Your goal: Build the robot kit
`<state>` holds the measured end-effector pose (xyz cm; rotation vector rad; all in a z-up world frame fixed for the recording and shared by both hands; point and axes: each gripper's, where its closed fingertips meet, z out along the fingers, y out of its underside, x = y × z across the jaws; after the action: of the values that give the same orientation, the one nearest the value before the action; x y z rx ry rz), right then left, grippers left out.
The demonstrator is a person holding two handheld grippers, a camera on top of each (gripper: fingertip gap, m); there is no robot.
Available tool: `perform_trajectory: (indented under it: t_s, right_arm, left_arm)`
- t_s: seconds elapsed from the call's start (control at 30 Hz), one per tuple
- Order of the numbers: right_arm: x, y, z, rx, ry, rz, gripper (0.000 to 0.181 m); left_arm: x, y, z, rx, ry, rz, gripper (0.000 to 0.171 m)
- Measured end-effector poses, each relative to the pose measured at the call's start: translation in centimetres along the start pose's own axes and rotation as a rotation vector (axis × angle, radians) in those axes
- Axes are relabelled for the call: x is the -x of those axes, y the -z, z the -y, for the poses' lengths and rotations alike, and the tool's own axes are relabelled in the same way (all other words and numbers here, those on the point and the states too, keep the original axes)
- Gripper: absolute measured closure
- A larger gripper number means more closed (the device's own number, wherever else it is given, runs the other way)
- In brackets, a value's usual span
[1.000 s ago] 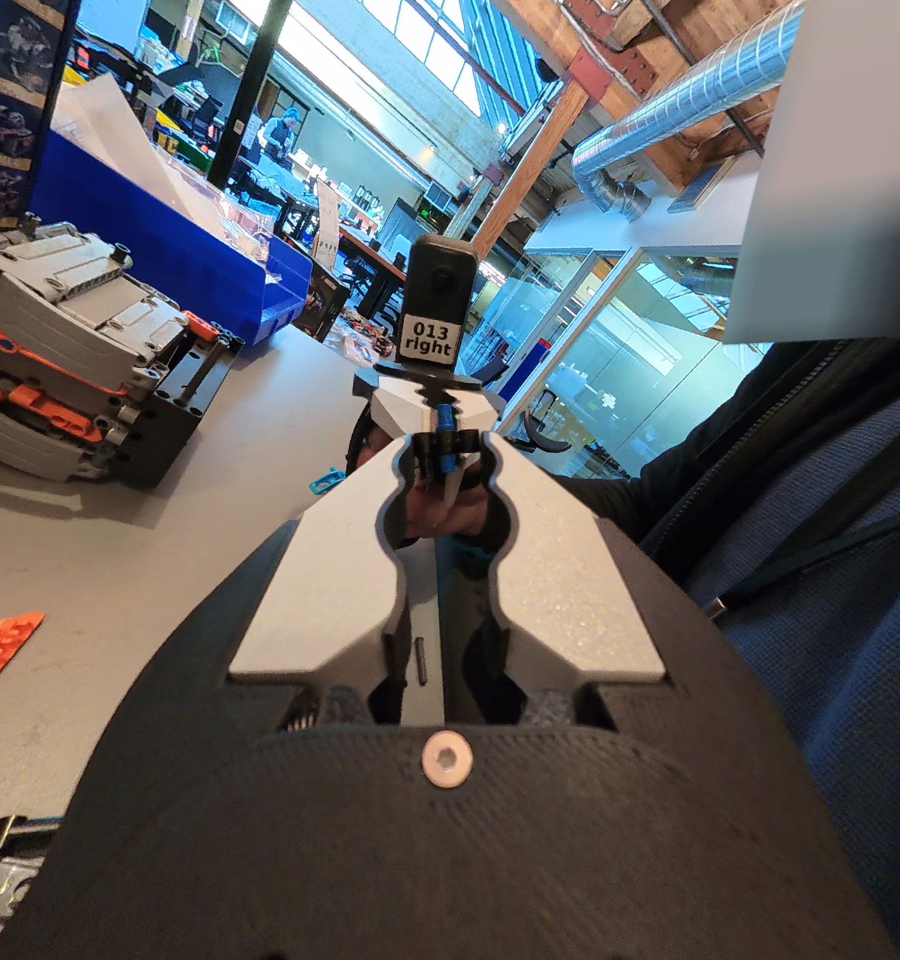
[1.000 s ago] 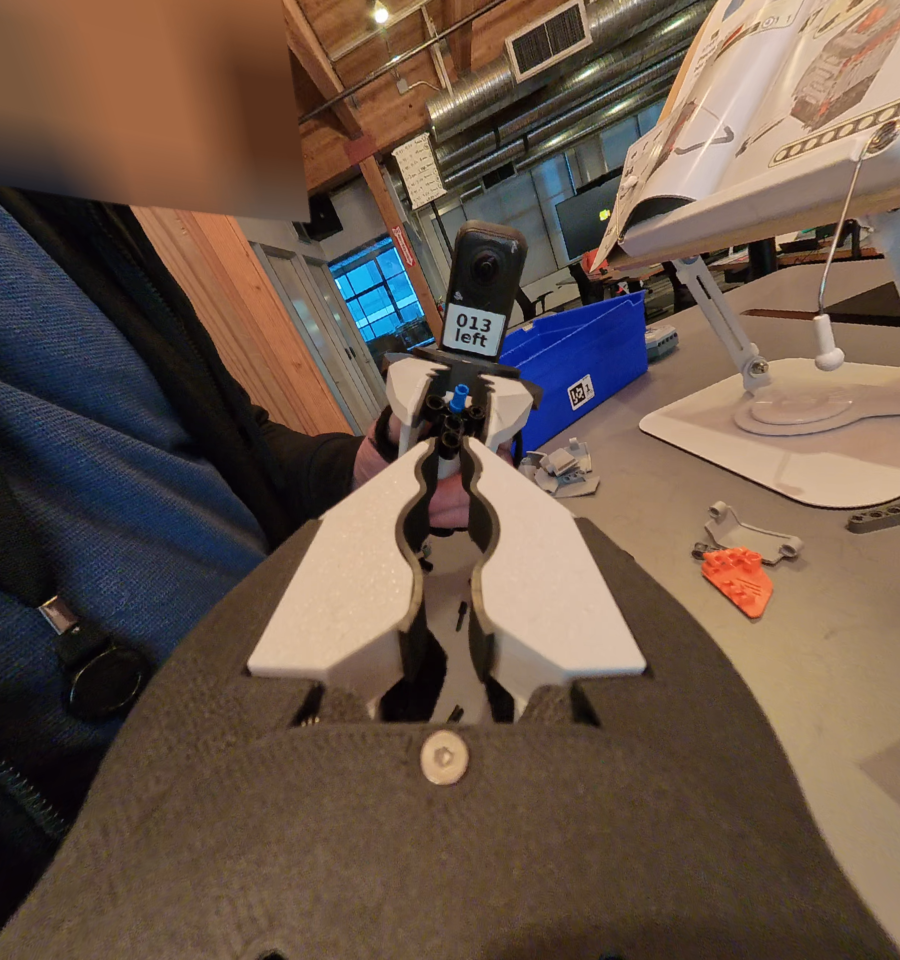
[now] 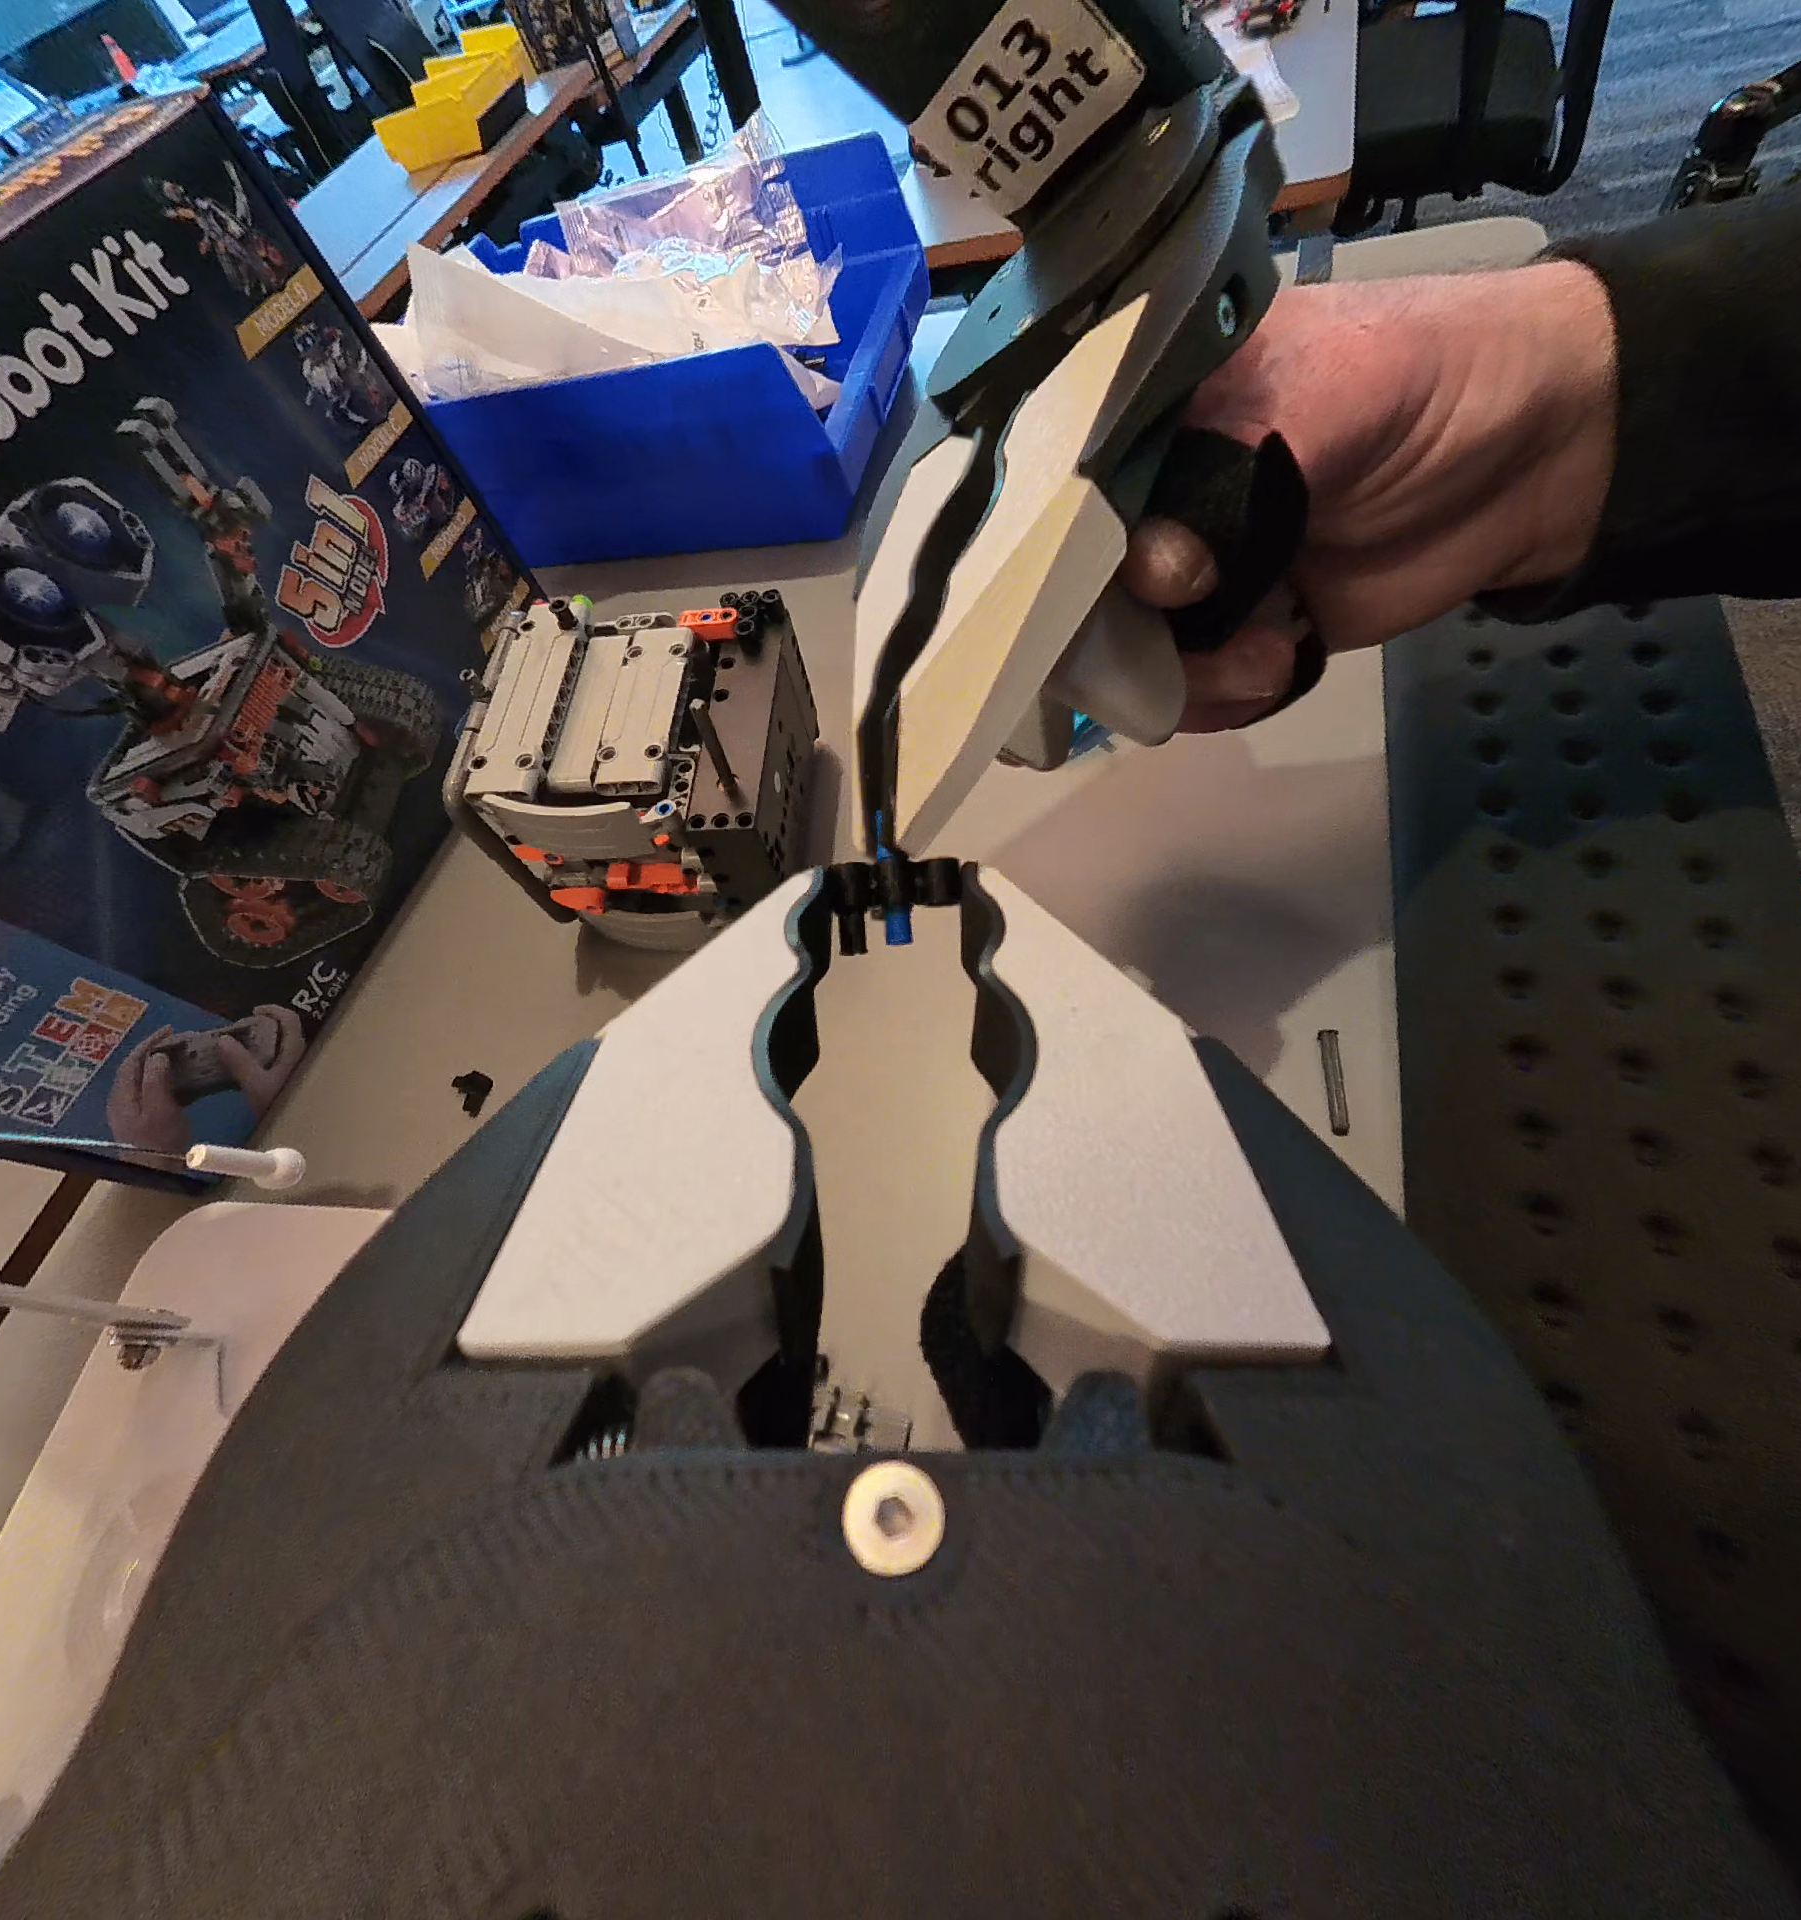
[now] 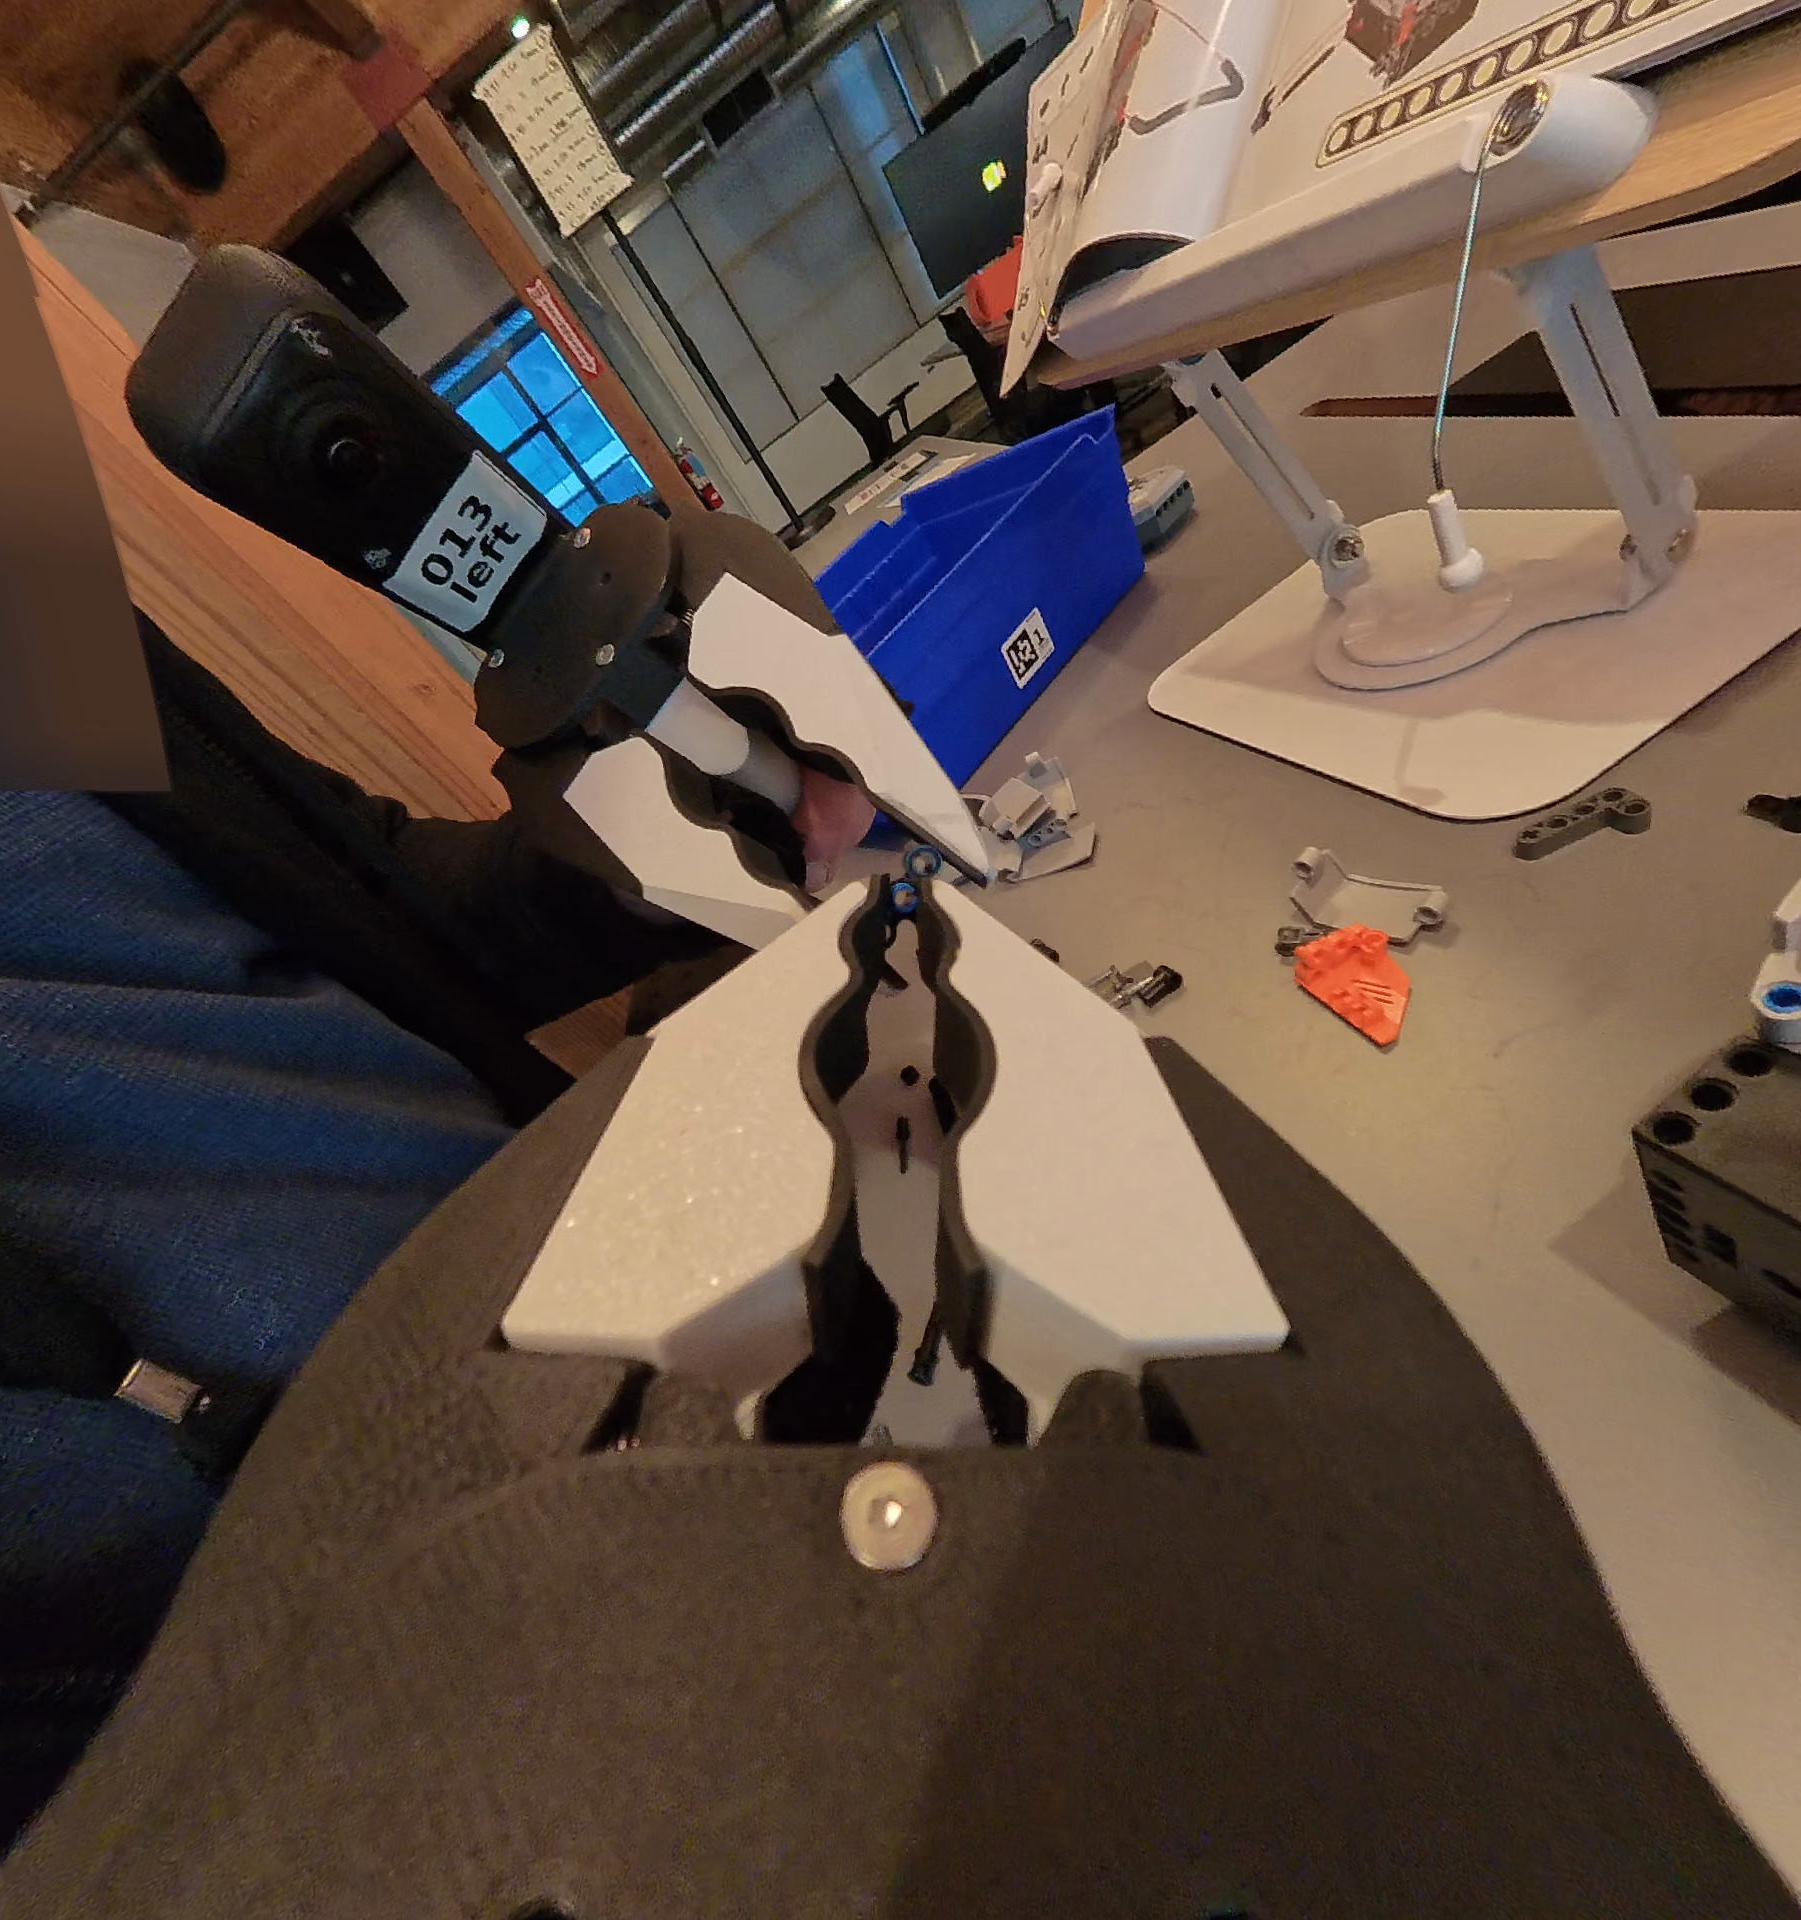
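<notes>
The left gripper (image 3: 891,883), above the grey tabletop (image 3: 1187,894), has its two pale fingers closed on a small black plastic connector piece (image 3: 896,881) with round holes, held crosswise at the very tips. The right gripper (image 3: 880,821) comes down from the far right, gripped by a person's hand (image 3: 1395,488). Its tips are pinched nearly together on a thin blue plastic pin (image 3: 894,920) that passes through the black connector and pokes out on the near side. In the right wrist view, the right gripper (image 4: 901,899) shows the blue pin's (image 4: 904,896) round end between its tips.

To the far left of the grippers stands a grey, black and orange brick-built block model (image 3: 636,769), well apart from them. Left of it leans a dark printed cardboard box (image 3: 148,644), and behind lies a blue plastic bin (image 3: 667,447) stuffed with clear bags. A short dark rod (image 3: 1332,1081) lies on the table to the right.
</notes>
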<state>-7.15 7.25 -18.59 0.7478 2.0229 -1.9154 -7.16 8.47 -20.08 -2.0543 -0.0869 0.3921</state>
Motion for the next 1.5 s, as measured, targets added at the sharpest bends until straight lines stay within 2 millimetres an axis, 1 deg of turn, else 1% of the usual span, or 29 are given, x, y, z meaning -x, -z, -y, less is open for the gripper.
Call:
perform_trajectory:
  t_s: [0.1,0.33,0.47,0.57,0.63,0.73,0.8,0.83,0.9,0.97,1.03,1.1,1.23,1.33,1.4,1.5]
  right_arm:
    - [0.0,0.1,0.0,0.006,0.021,-0.034,0.18]
    - [-0.7,0.0,0.2,0.064,0.234,-0.284,0.18]
    - [-1.4,0.0,-0.5,0.171,0.33,-0.399,0.179]
    - [-1.8,0.0,-1.2,0.253,0.371,-0.455,0.179]
    - [-1.8,-0.3,-1.9,0.283,0.361,-0.442,0.179]
    - [-2.4,-0.6,-3.1,0.32,0.342,-0.447,0.179]
    - [-2.7,-0.7,-3.6,0.306,0.318,-0.438,0.179]
    - [-2.8,-0.7,-3.7,0.296,0.292,-0.43,0.175]
    - [-3.3,-0.2,-4.1,0.294,0.264,-0.432,0.174]
    - [-3.9,0.5,-4.9,0.323,0.236,-0.439,0.174]
    - [-4.1,1.0,-5.9,0.344,0.206,-0.422,0.177]
    - [-3.9,1.1,-6.9,0.375,0.193,-0.398,0.179]
    - [-2.4,0.6,-9.4,0.465,0.179,-0.319,0.175]
    - [-1.5,0.0,-11.2,0.523,0.187,-0.287,0.175]
    - [-1.1,-0.4,-11.7,0.528,0.196,-0.273,0.176]
    - [-0.8,-0.9,-12.0,0.53,0.195,-0.264,0.175]
  left_arm:
    - [0.0,-0.1,0.0,-0.013,-0.006,0.007,0.149]
    - [0.6,-0.4,-0.6,0.001,-0.012,0.06,0.147]
    - [0.6,-0.6,-0.6,0.022,-0.043,0.076,0.147]
    - [0.4,-1.0,-1.4,0.065,-0.055,0.069,0.147]
    - [0.1,-1.3,-2.2,0.09,-0.041,0.051,0.149]
    - [-0.5,-1.8,-3.5,0.114,-0.011,0.018,0.149]
    - [-0.7,-2.0,-4.1,0.111,0.015,-0.004,0.149]
    - [-0.8,-2.2,-4.8,0.129,0.029,-0.022,0.149]
    - [-1.0,-2.4,-6.1,0.158,0.053,-0.048,0.149]
    - [-1.8,-2.8,-7.7,0.207,0.089,-0.108,0.149]
    - [-2.4,-3.1,-9.1,0.249,0.09,-0.138,0.149]
    - [-2.9,-3.4,-10.3,0.298,0.1,-0.164,0.149]
    - [-3.7,-3.6,-11.5,0.336,0.12,-0.208,0.149]
    - [-3.8,-3.5,-12.4,0.366,0.125,-0.219,0.149]
    - [-3.9,-3.3,-12.9,0.38,0.134,-0.231,0.149]
    - [-4.0,-2.8,-13.1,0.375,0.146,-0.24,0.149]
